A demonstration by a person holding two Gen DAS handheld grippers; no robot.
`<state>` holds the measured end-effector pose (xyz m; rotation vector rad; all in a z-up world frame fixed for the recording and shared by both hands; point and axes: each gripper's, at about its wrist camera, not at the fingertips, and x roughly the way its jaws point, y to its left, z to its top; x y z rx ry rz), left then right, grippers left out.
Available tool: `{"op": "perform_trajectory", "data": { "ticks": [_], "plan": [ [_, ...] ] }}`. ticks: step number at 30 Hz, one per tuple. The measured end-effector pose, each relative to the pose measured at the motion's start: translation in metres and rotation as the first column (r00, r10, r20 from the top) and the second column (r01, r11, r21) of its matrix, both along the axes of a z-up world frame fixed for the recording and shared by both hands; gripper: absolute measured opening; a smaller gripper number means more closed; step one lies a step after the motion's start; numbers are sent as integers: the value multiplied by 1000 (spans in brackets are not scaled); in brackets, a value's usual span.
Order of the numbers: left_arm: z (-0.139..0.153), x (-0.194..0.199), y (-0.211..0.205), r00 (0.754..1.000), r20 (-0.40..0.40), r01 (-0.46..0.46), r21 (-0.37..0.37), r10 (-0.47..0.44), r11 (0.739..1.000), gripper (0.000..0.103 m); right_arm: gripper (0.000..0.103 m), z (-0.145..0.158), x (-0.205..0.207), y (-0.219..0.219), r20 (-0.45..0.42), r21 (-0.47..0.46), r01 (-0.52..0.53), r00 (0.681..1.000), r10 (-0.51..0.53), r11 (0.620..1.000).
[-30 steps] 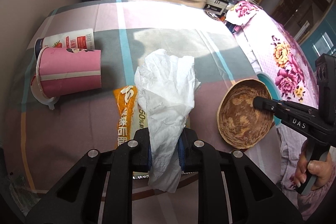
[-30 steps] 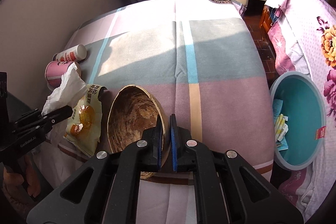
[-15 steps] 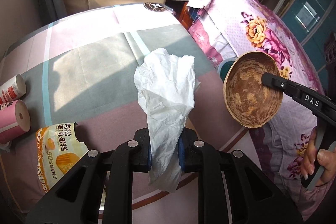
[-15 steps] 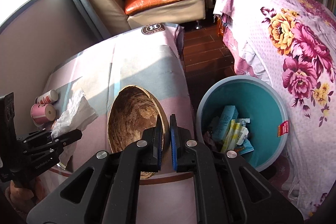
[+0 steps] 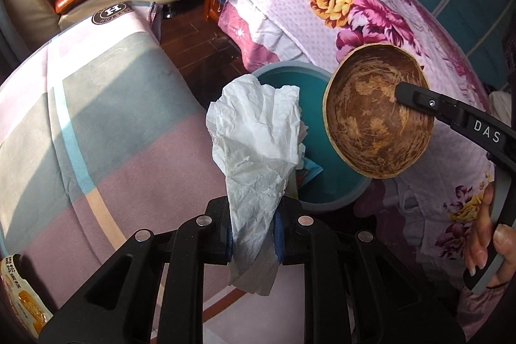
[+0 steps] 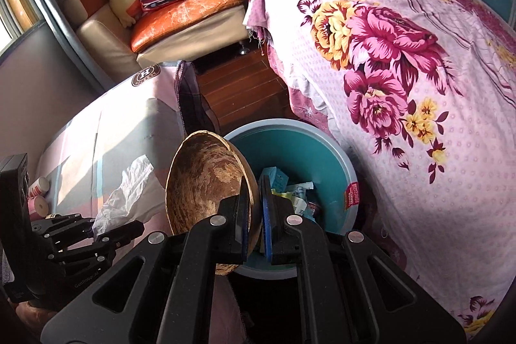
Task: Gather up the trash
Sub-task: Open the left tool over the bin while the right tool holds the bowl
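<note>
Left gripper [image 5: 253, 232]: your jaws pinch the tissue [image 5: 258, 131].
Right gripper [image 6: 254, 215]: you clamp the shell's [image 6: 203, 179] rim above the bin [image 6: 322, 147].

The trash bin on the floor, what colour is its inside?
Teal inside, grey rim; clearest in the right wrist view.

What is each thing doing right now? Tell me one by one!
left gripper: shut on the tissue.
tissue: crumpled, held up in the air.
right gripper: shut on the coconut shell's rim.
coconut shell: empty, tilted, held near the bin.
bin: open, some trash already inside.
snack wrapper: lying on the table.
</note>
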<state>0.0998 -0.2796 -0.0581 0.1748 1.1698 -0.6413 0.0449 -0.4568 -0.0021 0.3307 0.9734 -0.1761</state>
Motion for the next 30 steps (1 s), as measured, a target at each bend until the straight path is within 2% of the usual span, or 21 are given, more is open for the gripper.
{"op": "perform_trajectory", "data": {
  "ticks": [10, 21, 23, 25, 27, 30],
  "plan": [
    [-22, 4, -40, 998, -32, 55, 41, -54, 998, 19, 7, -24, -3, -35, -32, 11, 65, 997, -65, 998],
    [-34, 5, -62, 995, -46, 87, 44, -85, 995, 21, 7, -37, 0, -44, -62, -7, 80, 995, -80, 997],
    [-34, 6, -62, 996, -45, 83, 43, -81, 996, 32, 7, -38, 1, -45, -65, -7, 81, 995, -81, 997],
    [-32, 7, -60, 998, -28, 66, 48, -65, 997, 60, 7, -39, 3, -45, -68, -8, 80, 994, -80, 997],
    [-27, 9, -58, 999, -8, 50, 42, -50, 998, 74, 7, -40, 4, -45, -71, -9, 78, 994, -79, 997],
    [-23, 10, -55, 999, 6, 35, 39, -35, 999, 79, 7, -40, 6, -42, -73, -13, 71, 995, -72, 997]
  ]
}}
